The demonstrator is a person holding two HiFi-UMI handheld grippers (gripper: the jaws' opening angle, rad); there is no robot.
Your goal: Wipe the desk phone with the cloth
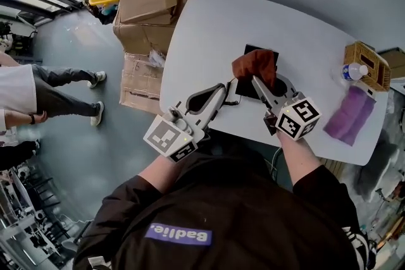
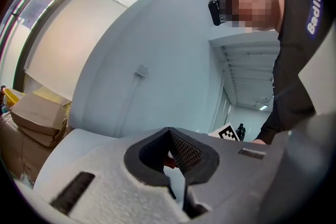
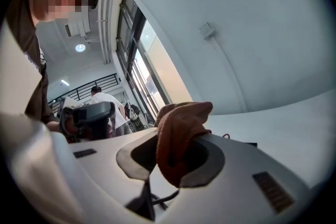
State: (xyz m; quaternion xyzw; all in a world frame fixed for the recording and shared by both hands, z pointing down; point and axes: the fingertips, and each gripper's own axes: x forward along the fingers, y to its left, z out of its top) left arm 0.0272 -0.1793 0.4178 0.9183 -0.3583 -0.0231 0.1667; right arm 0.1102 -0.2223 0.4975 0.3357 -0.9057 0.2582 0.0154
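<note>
Rust-brown cloth point(image 1: 254, 64) lies bunched on top of the black desk phone point(image 1: 248, 90), clamped between the jaws of the right gripper point(image 1: 255, 79), which reaches in from the phone's near side. The left gripper point(image 1: 228, 86) points at the phone's left edge over the white table point(image 1: 202, 28), its jaw tips together and holding nothing. A purple cloth point(image 1: 350, 114) and a wicker basket point(image 1: 367, 63) sit well to the right of the phone.
</note>
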